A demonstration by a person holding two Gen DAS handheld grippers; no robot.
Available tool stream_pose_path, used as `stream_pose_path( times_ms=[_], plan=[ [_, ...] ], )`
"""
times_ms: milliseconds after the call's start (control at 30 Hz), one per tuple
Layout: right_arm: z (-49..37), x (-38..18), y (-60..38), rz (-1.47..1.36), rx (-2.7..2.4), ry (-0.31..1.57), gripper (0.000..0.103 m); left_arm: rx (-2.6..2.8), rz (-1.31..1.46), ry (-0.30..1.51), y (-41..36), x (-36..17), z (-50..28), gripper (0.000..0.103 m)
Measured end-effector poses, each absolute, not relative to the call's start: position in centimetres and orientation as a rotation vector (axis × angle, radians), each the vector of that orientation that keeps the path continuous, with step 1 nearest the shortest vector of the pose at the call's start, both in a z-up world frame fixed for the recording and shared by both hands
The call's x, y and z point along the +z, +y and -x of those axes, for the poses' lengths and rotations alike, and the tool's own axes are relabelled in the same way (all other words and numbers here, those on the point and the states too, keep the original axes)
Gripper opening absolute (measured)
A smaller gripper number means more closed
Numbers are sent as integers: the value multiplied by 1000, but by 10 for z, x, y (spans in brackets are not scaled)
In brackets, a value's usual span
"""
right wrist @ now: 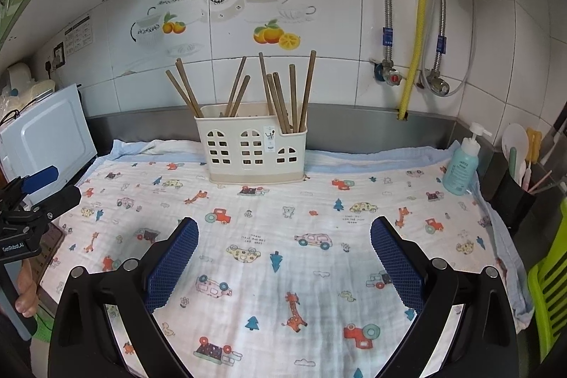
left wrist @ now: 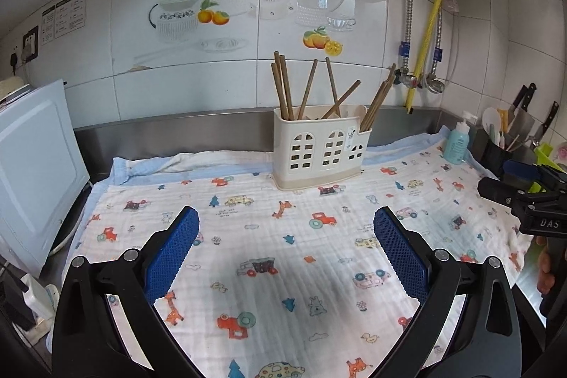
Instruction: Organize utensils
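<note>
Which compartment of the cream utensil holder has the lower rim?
The right-end compartment of the cream holder: its rim steps down below the two taller sections beside it, and a cluster of wooden chopsticks stands in it.

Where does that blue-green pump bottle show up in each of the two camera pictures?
Left wrist view: the pump bottle stands far right, at the cloth's back corner.
Right wrist view: the pump bottle stands right of centre, nearer.
Shared landmark: the cream chopstick holder, to the bottle's left in both.

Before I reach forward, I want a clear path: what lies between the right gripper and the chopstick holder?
Only bare printed cloth, in the right wrist view. The right gripper is open and empty; the chopstick holder stands at the cloth's back edge.
</note>
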State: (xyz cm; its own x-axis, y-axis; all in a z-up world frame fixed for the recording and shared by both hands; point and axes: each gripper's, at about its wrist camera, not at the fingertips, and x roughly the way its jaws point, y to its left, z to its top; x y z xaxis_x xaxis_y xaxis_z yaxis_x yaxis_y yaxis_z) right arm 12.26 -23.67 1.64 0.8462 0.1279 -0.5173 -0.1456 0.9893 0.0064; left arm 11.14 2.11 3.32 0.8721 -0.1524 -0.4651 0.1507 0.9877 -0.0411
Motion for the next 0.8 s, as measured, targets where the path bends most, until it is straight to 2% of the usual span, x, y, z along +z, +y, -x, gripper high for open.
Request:
stream_pose_path(
  times_ms=[800],
  plan=[
    [-114, 17, -236, 29, 152, 540, 95, -142, -3, 485, 18, 32, -103, 98]
  ],
)
